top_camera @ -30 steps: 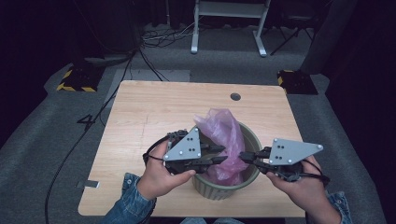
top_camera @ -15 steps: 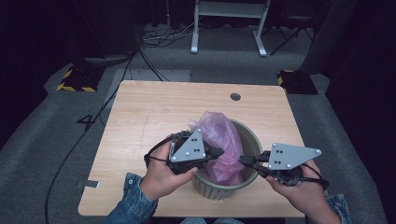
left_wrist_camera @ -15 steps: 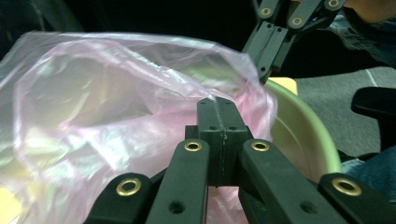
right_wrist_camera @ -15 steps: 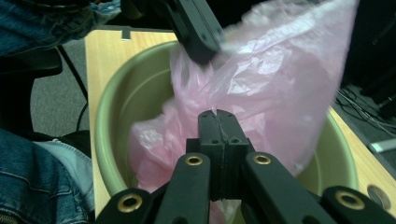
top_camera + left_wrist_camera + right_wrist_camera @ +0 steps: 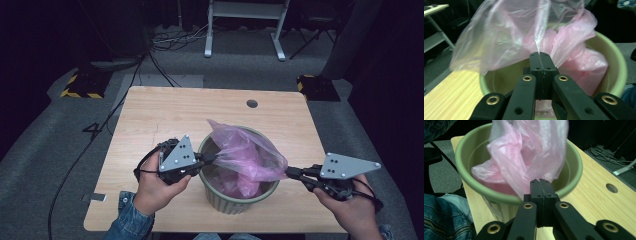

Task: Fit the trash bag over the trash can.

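**Bag stretched across bin mouth, both claws clenched on film**

Bench (image 5: 165, 115): pale wood-grain top, rectangular, with a round cable hole (image 5: 252, 103) near the far right. The green bin (image 5: 235, 202) stands close to the near edge, roughly centred; wide bare board lies beyond it and to its left. Less room on the right, where the right claw (image 5: 289, 172) hangs near the bench's right edge. Grey carpeted floor (image 5: 55, 130) surrounds the bench on all sides.

Bin: round, smooth plastic, rolled rim, faintly ribbed outer wall, upright with its mouth facing up.

Pink bag (image 5: 247, 155): thin translucent film, crinkled and glossy. Its lower part sits bunched inside the bin; the upper part rises above the rim and is drawn out sideways. The long axis of the pulled film runs left to right across the bin mouth, from the left claw (image 5: 212, 158) at the left rim to the right claw just outside the right rim.

Left claw (image 5: 539, 56): jaws pressed together, pinching a taut pleat of film just above the rim.

Right claw (image 5: 541, 183): jaws likewise closed, gripping a gathered point of film at the rim's outer side.
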A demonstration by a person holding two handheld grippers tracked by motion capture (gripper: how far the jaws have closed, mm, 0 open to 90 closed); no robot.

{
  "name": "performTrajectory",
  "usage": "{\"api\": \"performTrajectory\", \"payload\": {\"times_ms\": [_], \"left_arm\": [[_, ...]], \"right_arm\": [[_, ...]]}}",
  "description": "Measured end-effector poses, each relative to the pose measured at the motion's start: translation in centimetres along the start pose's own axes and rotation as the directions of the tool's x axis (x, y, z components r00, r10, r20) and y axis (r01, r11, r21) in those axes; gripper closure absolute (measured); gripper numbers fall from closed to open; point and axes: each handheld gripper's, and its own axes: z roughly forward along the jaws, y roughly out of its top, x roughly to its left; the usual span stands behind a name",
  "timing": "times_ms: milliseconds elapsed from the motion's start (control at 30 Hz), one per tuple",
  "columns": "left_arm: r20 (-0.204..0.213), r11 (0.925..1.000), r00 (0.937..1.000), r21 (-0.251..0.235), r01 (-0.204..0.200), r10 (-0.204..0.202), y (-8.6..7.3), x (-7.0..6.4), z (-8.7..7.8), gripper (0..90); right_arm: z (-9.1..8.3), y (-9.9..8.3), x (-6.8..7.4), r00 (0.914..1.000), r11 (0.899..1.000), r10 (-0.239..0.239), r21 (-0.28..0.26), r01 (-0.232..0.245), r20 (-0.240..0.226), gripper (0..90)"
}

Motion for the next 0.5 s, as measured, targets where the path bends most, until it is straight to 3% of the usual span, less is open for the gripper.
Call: {"api": "performTrajectory", "payload": {"times_ms": [133,333,500], "left_arm": [[0.003,0.9999,0.9999,-0.004,0.017,-0.017,-0.41,0.15,-0.23,90.0],[0.010,1.0000,0.9999,-0.006,-0.007,0.007,-0.49,-0.43,-0.34,90.0],[0.046,0.9993,0.9985,-0.026,-0.028,0.029,-0.20,-0.70,-0.10,90.0]], "right_arm": [[-0.54,-0.62,-0.14,0.9999,1.000,0.016,-0.002,-0.016,0.001,90.0],[-0.49,-0.81,-0.03,0.9995,1.000,0.022,0.011,-0.022,-0.023,90.0],[-1.17,-0.40,-0.09,0.9997,0.999,0.013,-0.050,-0.012,0.022,69.6]]}}
